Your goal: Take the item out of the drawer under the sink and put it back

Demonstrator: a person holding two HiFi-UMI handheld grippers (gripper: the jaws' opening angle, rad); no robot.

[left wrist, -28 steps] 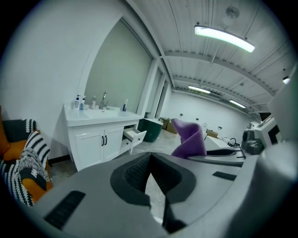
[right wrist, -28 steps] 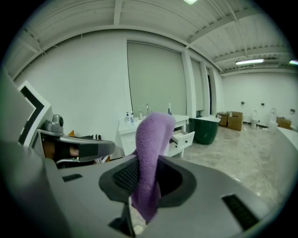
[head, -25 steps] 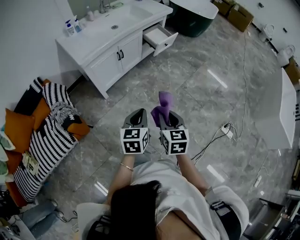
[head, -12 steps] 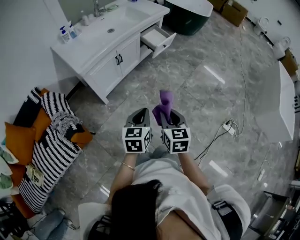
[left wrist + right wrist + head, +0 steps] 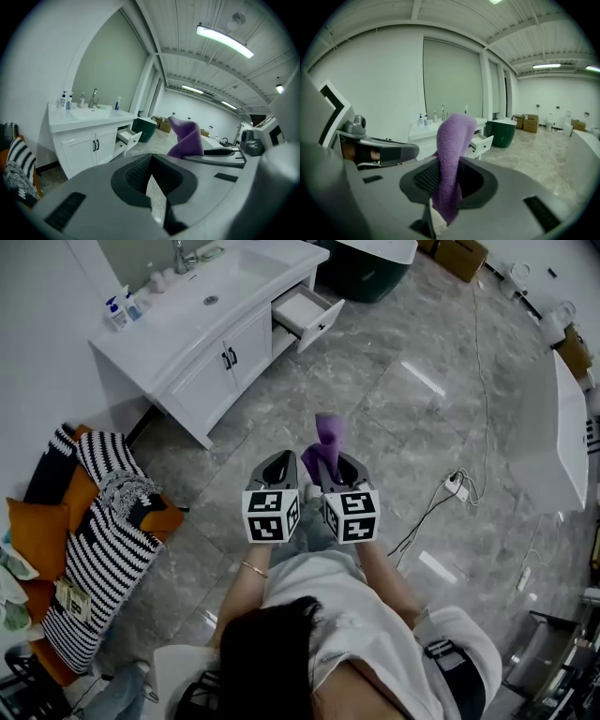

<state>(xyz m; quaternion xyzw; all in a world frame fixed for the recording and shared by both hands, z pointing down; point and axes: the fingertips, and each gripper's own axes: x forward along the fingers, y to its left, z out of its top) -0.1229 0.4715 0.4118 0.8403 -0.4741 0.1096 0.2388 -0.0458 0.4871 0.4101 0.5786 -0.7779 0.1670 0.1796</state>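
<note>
Far to the left of the left gripper (image 5: 278,463), a knitted blanket (image 5: 94,512) with bold dark and light stripes lies rumpled over plump orange cushions (image 5: 37,531). Ahead of that gripper and to its left stands a white cabinet (image 5: 211,362), smooth and boxy, with two doors and small dark handles. Its glossy top has a shallow oblong sink (image 5: 220,282) sunk into it, with small pump bottles (image 5: 117,310) and a metal tap (image 5: 178,256) along the back edge. The drawer (image 5: 307,310) at the cabinet's right end is pulled out, well ahead of both grippers; what shows of its inside is pale and flat.

The left gripper's grey jaws, lined with ribbed dark pads, meet at their tips and hold nothing. Just beside it, the right gripper (image 5: 330,465) is clamped on a purple cloth (image 5: 328,432), soft and fuzzy, which stands up in a fold above the jaws and hangs a little below them.

Both hover over a polished grey marbled floor (image 5: 394,381). A thin cable (image 5: 441,507) trails to the right of the right gripper.
</note>
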